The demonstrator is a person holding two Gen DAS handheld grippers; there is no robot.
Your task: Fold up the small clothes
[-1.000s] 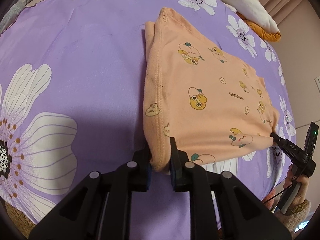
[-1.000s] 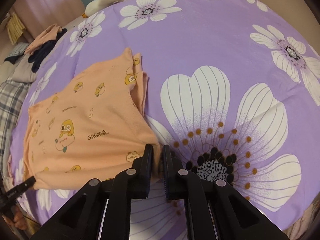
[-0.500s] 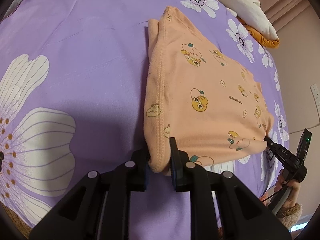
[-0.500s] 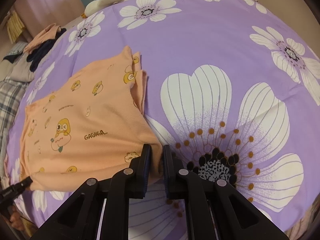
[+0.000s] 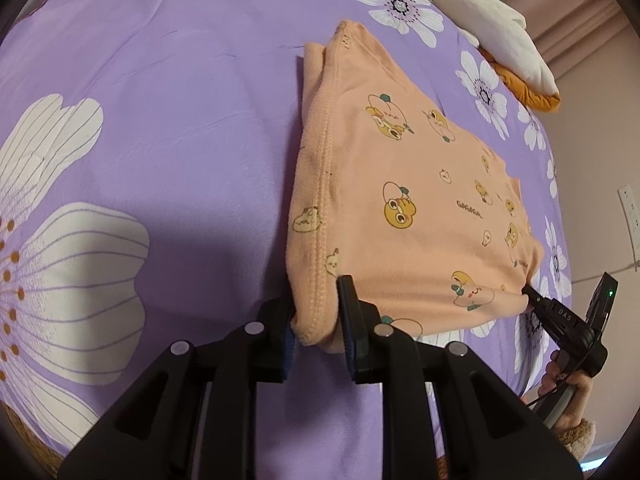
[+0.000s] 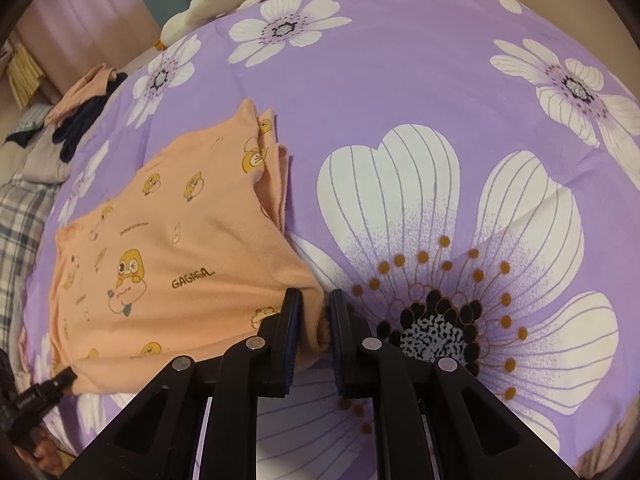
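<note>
A small orange garment (image 5: pixel 404 204) with cartoon prints lies partly folded on a purple flowered bed sheet (image 5: pixel 180 120). My left gripper (image 5: pixel 316 320) is shut on its near hemmed corner and holds that corner a little above the sheet. In the right wrist view the same garment (image 6: pixel 180 248) spreads to the left, and my right gripper (image 6: pixel 314 324) is shut on its other near corner. The right gripper also shows at the far right of the left wrist view (image 5: pixel 532 300), pinching the cloth.
A white and orange pile of cloth (image 5: pixel 496 36) lies at the far end of the bed. A heap of peach and dark clothes (image 6: pixel 80 100) and a plaid cloth (image 6: pixel 20 232) lie at the left. A pink wall (image 5: pixel 592 160) borders the bed.
Both grippers have kept hold of the garment's near corners and lifted and drawn them slightly; the garment looks a little more raised and stretched at the near edge.
</note>
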